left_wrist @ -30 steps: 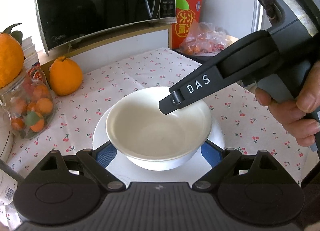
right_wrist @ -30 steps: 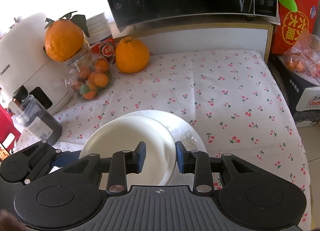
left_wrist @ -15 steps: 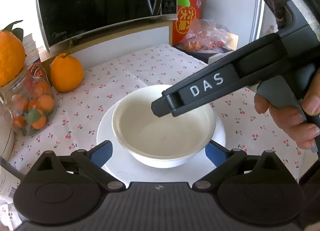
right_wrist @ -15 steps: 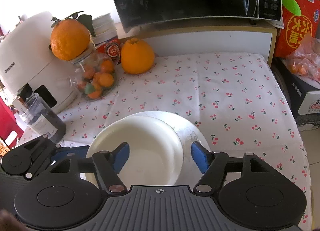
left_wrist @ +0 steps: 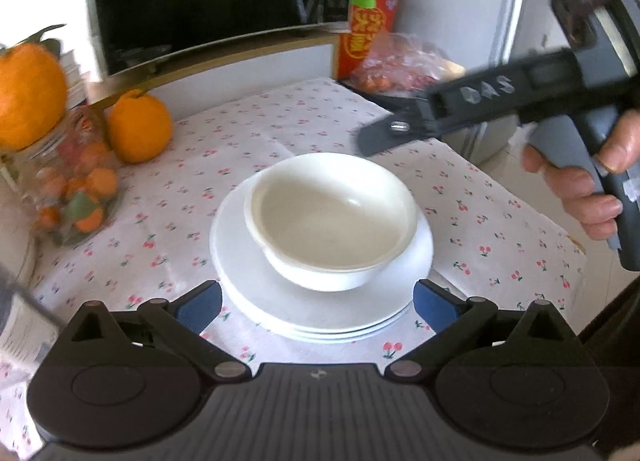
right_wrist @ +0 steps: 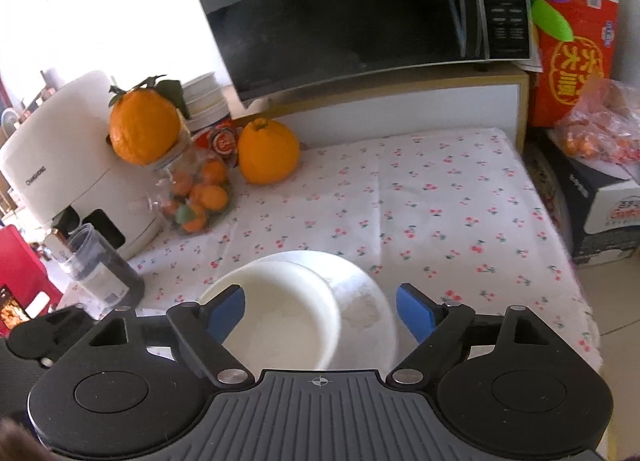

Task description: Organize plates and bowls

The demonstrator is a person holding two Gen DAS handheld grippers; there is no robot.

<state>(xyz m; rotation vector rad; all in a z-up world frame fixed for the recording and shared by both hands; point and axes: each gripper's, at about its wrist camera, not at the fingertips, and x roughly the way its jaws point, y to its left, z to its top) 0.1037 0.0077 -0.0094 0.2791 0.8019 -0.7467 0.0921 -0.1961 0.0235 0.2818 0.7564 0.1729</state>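
A white bowl (left_wrist: 332, 217) sits on a stack of white plates (left_wrist: 320, 317) on the cherry-print tablecloth (left_wrist: 248, 133). My left gripper (left_wrist: 316, 307) is open and empty, just short of the plates' near rim. My right gripper (right_wrist: 320, 315) is open and empty, raised above the bowl (right_wrist: 280, 325) and plates (right_wrist: 368, 301). In the left wrist view the right gripper's body (left_wrist: 480, 105) hangs above and to the right of the bowl, held by a hand.
A microwave (right_wrist: 360, 9) stands on a low shelf at the back. An orange (right_wrist: 268, 153), a jar of small oranges (right_wrist: 196, 193), a white appliance (right_wrist: 60, 169) and a dark jar (right_wrist: 104, 265) stand at the left. A red box (right_wrist: 572, 49) and bagged fruit (right_wrist: 600, 133) are at the right.
My left gripper let go of the bowl, opened wide and drew back. My right gripper opened, lifted off the bowl's rim and moved up and away.
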